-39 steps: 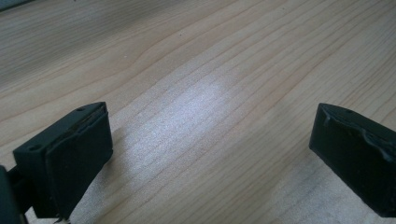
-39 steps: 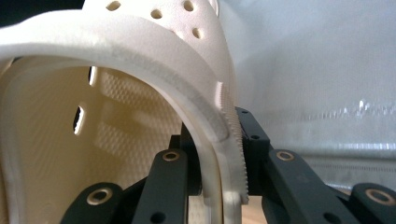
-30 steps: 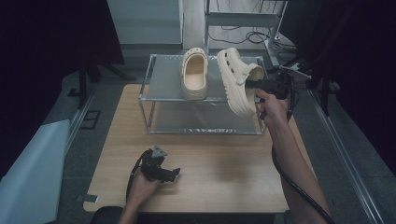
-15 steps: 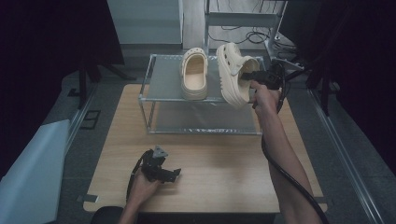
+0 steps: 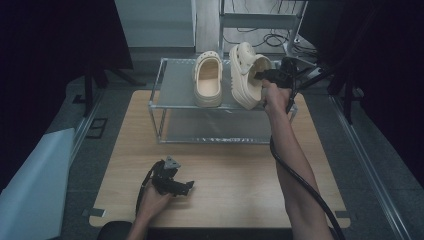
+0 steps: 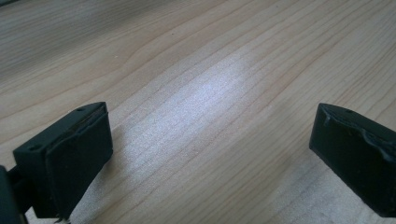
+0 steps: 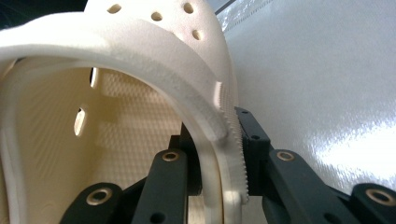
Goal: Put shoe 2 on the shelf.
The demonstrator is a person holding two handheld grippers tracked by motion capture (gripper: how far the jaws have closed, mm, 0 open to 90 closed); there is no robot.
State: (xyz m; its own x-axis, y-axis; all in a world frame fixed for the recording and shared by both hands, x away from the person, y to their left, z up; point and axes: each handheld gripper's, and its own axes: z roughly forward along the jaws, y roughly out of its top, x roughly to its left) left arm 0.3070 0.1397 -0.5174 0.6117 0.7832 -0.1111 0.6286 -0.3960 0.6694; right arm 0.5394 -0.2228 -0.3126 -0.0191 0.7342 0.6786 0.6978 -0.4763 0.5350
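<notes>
Two cream clogs are at the top of a metal shelf rack point(image 5: 175, 90). One clog point(image 5: 208, 81) lies flat on the top shelf. The other clog point(image 5: 246, 75) is tipped on its side to the right of it, held at the shelf's right part by my right gripper point(image 5: 261, 76). In the right gripper view the jaws are shut on the clog's side wall point(image 7: 224, 140), one inside and one outside. My left gripper point(image 5: 186, 188) rests on the wooden table point(image 5: 235, 175) near the front edge, and the left gripper view has its jaws open over bare wood point(image 6: 210, 102).
The rack stands at the table's far side, with a lower shelf point(image 5: 220, 131) beneath the top one. A cable point(image 5: 300, 182) trails from the right gripper along the forearm. Dark floor surrounds the table, with a pale sheet point(image 5: 30, 190) at the left.
My right gripper has carried the tipped clog up and to the left, onto the top shelf beside the flat clog. The left gripper has stayed put.
</notes>
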